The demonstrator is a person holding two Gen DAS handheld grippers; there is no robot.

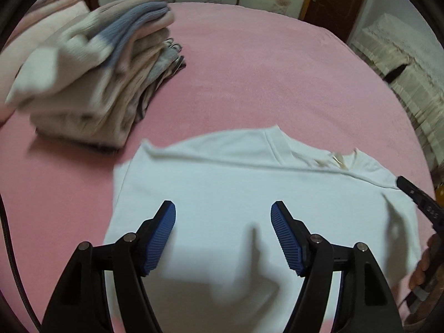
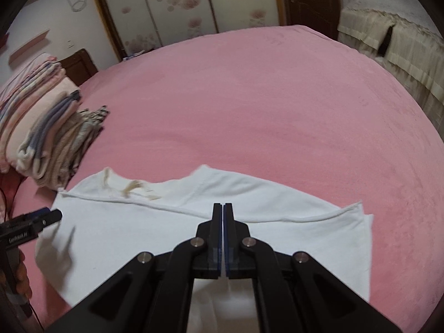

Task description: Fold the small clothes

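Observation:
A white shirt (image 1: pixel 222 183) (image 2: pixel 138 236) lies flat on the pink bed sheet (image 1: pixel 263 69) (image 2: pixel 249 111), one layer folded over along a seam, with its stained collar (image 1: pixel 333 161) (image 2: pixel 133 188) at the far edge. My left gripper (image 1: pixel 223 208) hovers over the shirt's middle, open, with nothing between its blue pads (image 1: pixel 163 233). My right gripper (image 2: pixel 223 205) is shut, its tips over the fold seam near the shirt's side. In the left wrist view the right gripper (image 1: pixel 402 183) shows at the shirt's right edge. No cloth is visibly pinched.
A stack of folded clothes (image 1: pixel 91 83) (image 2: pixel 55 144) sits on the bed left of the shirt, with striped bedding (image 2: pixel 27 91) behind it. A cream-covered piece of furniture (image 1: pixel 410 63) (image 2: pixel 402 41) stands beyond the bed's right edge. A hand (image 1: pixel 421 266) (image 2: pixel 20 274) grips each handle.

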